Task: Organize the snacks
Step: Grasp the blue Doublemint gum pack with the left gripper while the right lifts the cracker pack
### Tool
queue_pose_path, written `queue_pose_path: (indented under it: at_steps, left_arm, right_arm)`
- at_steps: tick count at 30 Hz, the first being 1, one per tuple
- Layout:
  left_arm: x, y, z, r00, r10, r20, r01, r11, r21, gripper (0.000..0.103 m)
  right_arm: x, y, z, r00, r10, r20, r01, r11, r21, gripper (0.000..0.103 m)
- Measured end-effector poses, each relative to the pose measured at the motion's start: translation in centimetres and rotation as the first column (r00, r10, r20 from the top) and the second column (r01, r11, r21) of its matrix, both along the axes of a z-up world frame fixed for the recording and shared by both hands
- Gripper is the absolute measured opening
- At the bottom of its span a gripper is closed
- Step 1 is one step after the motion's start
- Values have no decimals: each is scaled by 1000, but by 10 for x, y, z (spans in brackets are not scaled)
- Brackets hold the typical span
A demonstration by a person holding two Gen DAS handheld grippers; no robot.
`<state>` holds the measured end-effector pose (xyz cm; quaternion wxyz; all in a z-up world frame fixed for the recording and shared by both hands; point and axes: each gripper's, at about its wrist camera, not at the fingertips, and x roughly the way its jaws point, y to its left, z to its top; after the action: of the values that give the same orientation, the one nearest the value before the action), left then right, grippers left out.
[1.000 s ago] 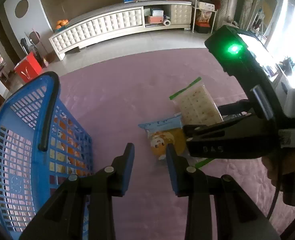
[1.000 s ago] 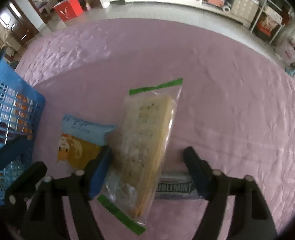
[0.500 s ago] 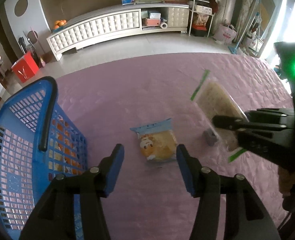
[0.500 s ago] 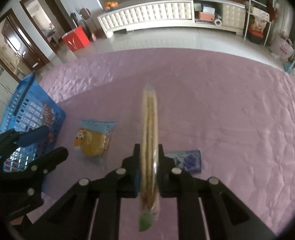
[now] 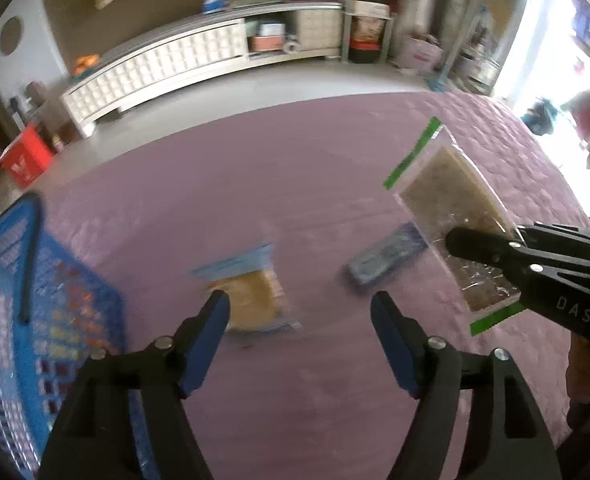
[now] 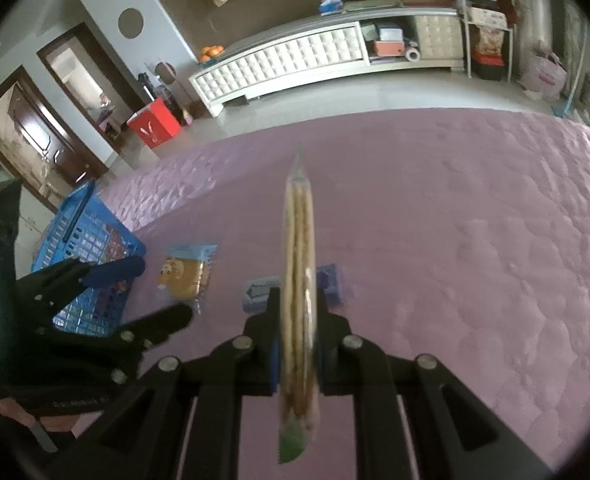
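Note:
My right gripper (image 6: pixel 298 308) is shut on a clear cracker pack (image 6: pixel 299 248) with green ends, held edge-on above the purple quilt; the same cracker pack (image 5: pixel 451 200) hangs at the right of the left wrist view. My left gripper (image 5: pixel 299 312) hovers with its jaws opening and nothing between them. Just beyond its left finger lies a blue-and-orange cake packet (image 5: pixel 251 292), also seen as the cake packet (image 6: pixel 185 272). A blue gum box (image 5: pixel 387 254) lies flat on the quilt, partly hidden behind the crackers as the gum box (image 6: pixel 331 282). The blue basket (image 5: pixel 35 320) stands at the left.
The basket (image 6: pixel 83 248) holds several snack packs behind its mesh wall. The purple quilt (image 6: pixel 455 240) stretches right and far. Beyond it are bare floor, a white low cabinet (image 6: pixel 295 60) and a red box (image 6: pixel 153 122).
My right gripper closed on the cracker pack, lifted it off the quilt and turned it edge-on, uncovering the gum box. My left gripper's jaws spread wider and it shifted right, away from the basket.

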<state>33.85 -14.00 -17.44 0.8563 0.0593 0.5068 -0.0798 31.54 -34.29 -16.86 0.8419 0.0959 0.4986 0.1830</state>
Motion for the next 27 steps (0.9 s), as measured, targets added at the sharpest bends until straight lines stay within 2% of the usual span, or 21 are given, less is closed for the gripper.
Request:
queue_pose_path:
  at_steps: [5,9,13,16,19,21,27]
  left_arm:
    - [11,-33,-8,990,-139,-1,139,989,58,76]
    - [26,-53,-21,974,-222,-47,226,967,113,76]
    - [44,-64,-34,969,-241,-57,247,958,146,76]
    - [60,-68,-46,962,-252,-100,262,959,108,76]
    - [65,-76,-54,952,-283,-114,294,950,103,64]
    - [60,-83,-60,947,-293,-135,306,948,88,49]
    - [65,-87,-69,944,-290,-158,303,951,65,43]
  right_arm:
    - [-1,-14,-2,999,-36,3,36,999,-10,17]
    - [1,-19,-7,999,-49,5,49,998,-46,17]
    - [6,-23,-15,998,-54,-19,53,998,-44,17]
    - [7,-22,-17,999,-47,-14,46,997,-63,17]
    - [9,-25,-21,998,-57,-19,55,995,-79,17]
    - [10,-27,-22,998,-58,-25,56,996,-76,17]
    - [8,-30,-20,998,-57,-20,55,995,-80,17]
